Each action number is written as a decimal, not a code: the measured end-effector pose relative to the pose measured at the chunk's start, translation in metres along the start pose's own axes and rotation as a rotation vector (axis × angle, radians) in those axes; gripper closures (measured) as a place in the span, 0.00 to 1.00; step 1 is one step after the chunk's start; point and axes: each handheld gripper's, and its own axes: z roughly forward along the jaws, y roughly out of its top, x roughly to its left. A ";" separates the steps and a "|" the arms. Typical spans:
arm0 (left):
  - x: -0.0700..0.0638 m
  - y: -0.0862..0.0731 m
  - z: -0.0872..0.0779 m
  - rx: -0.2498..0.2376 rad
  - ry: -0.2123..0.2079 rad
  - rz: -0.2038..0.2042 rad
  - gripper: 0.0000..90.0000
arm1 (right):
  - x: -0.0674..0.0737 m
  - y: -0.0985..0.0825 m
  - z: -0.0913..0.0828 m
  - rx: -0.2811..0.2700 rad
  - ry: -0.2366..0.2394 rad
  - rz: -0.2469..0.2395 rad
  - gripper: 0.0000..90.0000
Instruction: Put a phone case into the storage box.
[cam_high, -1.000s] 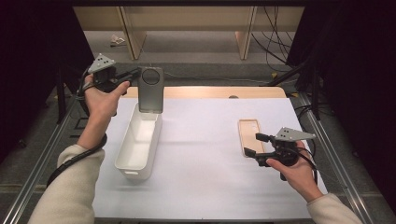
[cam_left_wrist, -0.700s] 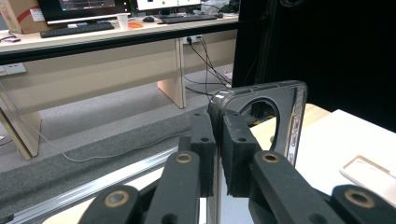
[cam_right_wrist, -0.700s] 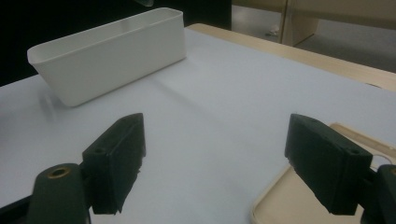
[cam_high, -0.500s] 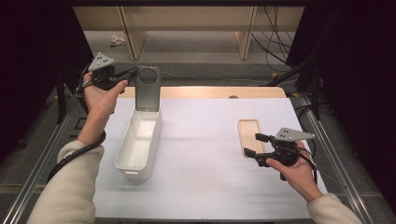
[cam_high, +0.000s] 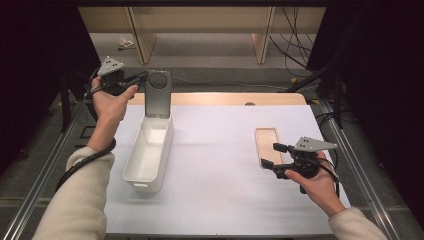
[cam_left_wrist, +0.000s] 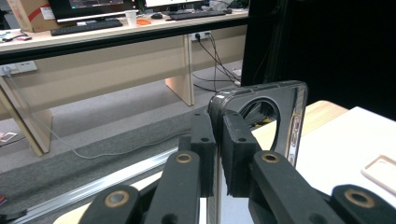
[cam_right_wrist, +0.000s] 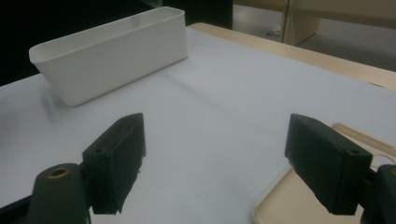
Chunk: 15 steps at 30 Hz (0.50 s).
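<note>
Left gripper (cam_high: 141, 79): jaws pinch a dark phone case (cam_high: 158, 93), upright over the white bin's (cam_high: 148, 155) far end. Right gripper (cam_high: 273, 155): jaws spread, empty, above a beige case (cam_high: 267, 141) on the surface's right.

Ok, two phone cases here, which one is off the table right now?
The dark translucent case, clamped in the left gripper and held upright above the white bin. The beige case lies flat on the table by the open right gripper.

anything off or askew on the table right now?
Nothing spilled or damaged. The dark phone case is upright, pinched at its edge by the left gripper above the far end of the white bin. The beige phone case lies flat by the open right gripper.
</note>
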 end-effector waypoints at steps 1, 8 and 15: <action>0.000 0.000 0.001 0.002 0.001 0.000 0.93 | 0.000 0.000 0.000 0.000 0.001 -0.001 0.24; 0.006 -0.003 0.003 0.007 0.010 -0.006 0.93 | 0.001 0.000 0.000 0.000 0.002 -0.003 0.24; 0.009 -0.008 0.006 0.003 0.011 -0.002 0.93 | 0.000 -0.001 0.000 0.001 0.002 -0.002 0.24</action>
